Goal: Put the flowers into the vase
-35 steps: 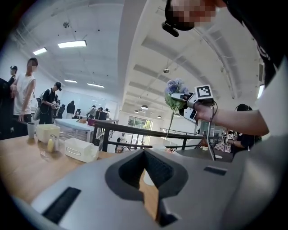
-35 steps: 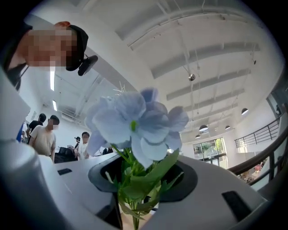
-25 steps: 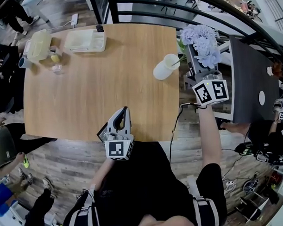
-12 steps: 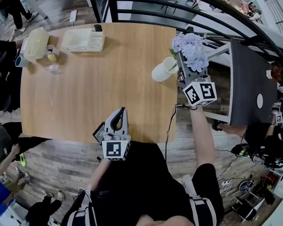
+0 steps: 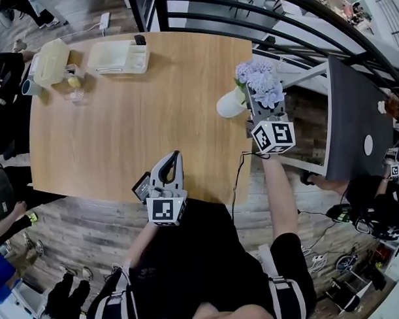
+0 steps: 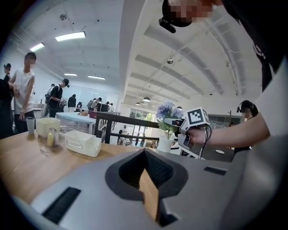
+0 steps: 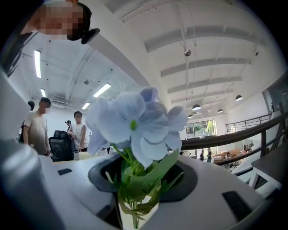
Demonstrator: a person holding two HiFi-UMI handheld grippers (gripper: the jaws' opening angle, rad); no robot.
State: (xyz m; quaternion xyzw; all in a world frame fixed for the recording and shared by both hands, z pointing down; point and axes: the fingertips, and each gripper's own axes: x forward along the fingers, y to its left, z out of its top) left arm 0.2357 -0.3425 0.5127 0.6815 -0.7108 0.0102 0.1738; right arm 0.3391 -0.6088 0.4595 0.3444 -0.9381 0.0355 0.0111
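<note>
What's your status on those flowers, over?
Left tool shut, empty. Right tool shut on flowers, stems at mouth of white vase, not released. Nothing blocking the vase.

Brightly lit from ceiling strip lights (image 6: pixel 71 36) above the table (image 5: pixel 132 112); soft, faint shadows on it; heavy fisheye bending, dark corners.

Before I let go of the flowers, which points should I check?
1. Grip: the right gripper is shut on the flowers: ok.
2. The flowers are above the vase: ok.
3. The vase stands upright: ok.
4. The stem ends are inside the vase: cannot tell.
5. The vase is well away from the table edge: not ok, it stands close to it.
6. The left gripper is apart from the vase: ok.
</note>
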